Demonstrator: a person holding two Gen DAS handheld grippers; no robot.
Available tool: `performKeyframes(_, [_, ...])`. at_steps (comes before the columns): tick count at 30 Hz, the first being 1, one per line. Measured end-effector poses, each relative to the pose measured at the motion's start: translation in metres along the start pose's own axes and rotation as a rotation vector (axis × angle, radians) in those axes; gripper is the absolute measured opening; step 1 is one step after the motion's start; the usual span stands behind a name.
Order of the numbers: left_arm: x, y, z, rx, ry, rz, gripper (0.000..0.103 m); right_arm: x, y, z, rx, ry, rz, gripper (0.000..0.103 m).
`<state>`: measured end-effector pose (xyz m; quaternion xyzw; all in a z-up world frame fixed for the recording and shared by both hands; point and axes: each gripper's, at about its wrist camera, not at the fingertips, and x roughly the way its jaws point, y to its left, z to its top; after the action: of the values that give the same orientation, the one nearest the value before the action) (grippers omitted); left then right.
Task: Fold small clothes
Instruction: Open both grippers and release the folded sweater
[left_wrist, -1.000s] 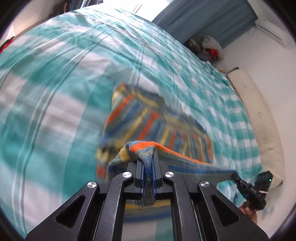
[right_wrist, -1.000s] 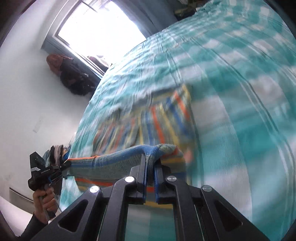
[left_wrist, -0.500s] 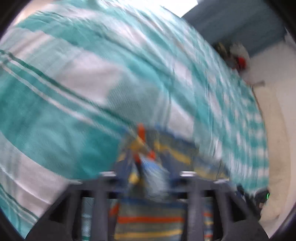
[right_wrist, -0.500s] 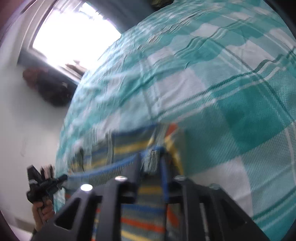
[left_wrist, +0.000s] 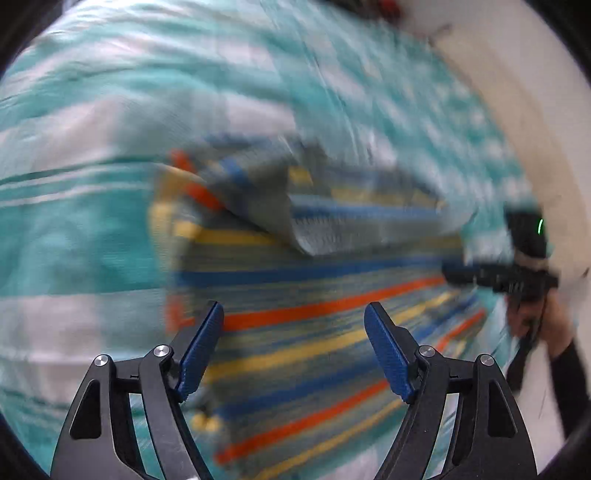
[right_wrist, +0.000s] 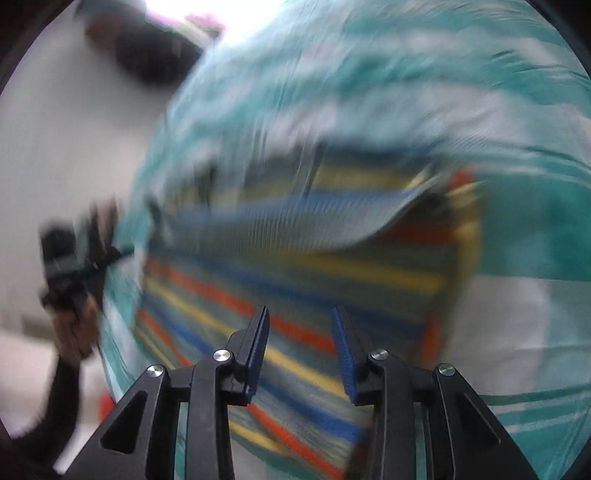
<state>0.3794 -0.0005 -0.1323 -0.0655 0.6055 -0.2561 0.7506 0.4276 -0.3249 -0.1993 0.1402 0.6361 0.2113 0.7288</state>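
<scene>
A small knitted garment (left_wrist: 314, 295) with blue, orange, yellow and grey stripes lies on the bed, its far edge folded over toward me as a grey-blue flap (left_wrist: 317, 236). My left gripper (left_wrist: 293, 347) is open and empty above its near left part. In the right wrist view the same garment (right_wrist: 295, 280) lies under my right gripper (right_wrist: 301, 347), which is open and empty. Each gripper shows in the other's view, the right (left_wrist: 517, 273) and the left (right_wrist: 70, 266). Both views are motion-blurred.
The bed is covered by a teal and white checked sheet (left_wrist: 74, 206). A white wall (right_wrist: 74, 147) with dark hanging clothes (right_wrist: 147, 55) stands beyond the bed's left side. A pale bed edge (left_wrist: 535, 129) runs along the right.
Both grippers carried the garment's edge over onto itself, then let go and opened. They have pulled back, leaving the folded flap lying on the garment.
</scene>
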Motion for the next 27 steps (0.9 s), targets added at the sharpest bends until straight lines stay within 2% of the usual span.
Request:
performKeyframes(1, [0.013,-0.003,0.01,-0.003,0.012,0.024,0.079,0.011,0.001,0.01,-0.006,0.021,-0.036,0.035])
performKeyframes(3, [0.019,-0.003,0.034,-0.049,-0.028,0.018,0.079,0.015,-0.002,0.035,0.023,-0.035,-0.04,0.035])
performKeyframes(5, [0.008,0.008,0.058,-0.144,-0.141,-0.002,0.08,-0.002,-0.003,0.057,0.039,-0.202,-0.05,0.035])
performKeyframes(7, [-0.012,0.031,0.072,-0.29,-0.26,-0.036,0.081,-0.024,-0.005,0.067,0.063,-0.36,-0.07,0.035])
performKeyframes(9, [-0.03,0.048,0.072,-0.372,-0.344,-0.039,0.084,-0.04,-0.009,0.066,0.092,-0.434,-0.057,0.036])
performKeyframes(10, [-0.038,0.053,0.069,-0.379,-0.368,-0.025,0.084,-0.045,-0.008,0.062,0.085,-0.452,-0.049,0.036])
performKeyframes(14, [-0.056,0.039,0.029,-0.251,-0.379,0.036,0.084,-0.052,0.013,0.028,-0.031,-0.43,-0.112,0.037])
performKeyframes(16, [-0.055,0.014,-0.006,-0.139,-0.349,0.033,0.086,-0.049,0.03,0.008,-0.105,-0.397,-0.128,0.042])
performKeyframes(17, [-0.054,0.006,-0.022,-0.098,-0.33,0.039,0.087,-0.048,0.038,-0.009,-0.149,-0.382,-0.122,0.05])
performKeyframes(18, [-0.048,-0.006,-0.045,-0.039,-0.295,0.041,0.087,-0.046,0.043,-0.025,-0.179,-0.372,-0.117,0.055])
performKeyframes(19, [-0.04,-0.014,-0.061,0.006,-0.26,0.044,0.087,-0.043,0.049,-0.046,-0.207,-0.357,-0.114,0.056])
performKeyframes(21, [-0.018,-0.022,-0.099,0.092,-0.153,0.119,0.086,-0.03,0.049,-0.086,-0.224,-0.299,-0.126,0.056])
performKeyframes(22, [-0.011,-0.019,-0.113,0.117,-0.119,0.161,0.081,-0.019,0.041,-0.107,-0.204,-0.235,-0.155,0.055])
performKeyframes(24, [-0.021,-0.02,-0.129,0.134,-0.138,0.2,0.079,-0.007,0.024,-0.14,-0.139,-0.149,-0.197,0.055])
performKeyframes(27, [-0.051,-0.029,-0.135,0.07,-0.198,0.173,0.085,-0.041,0.023,-0.177,-0.097,-0.246,-0.207,0.053])
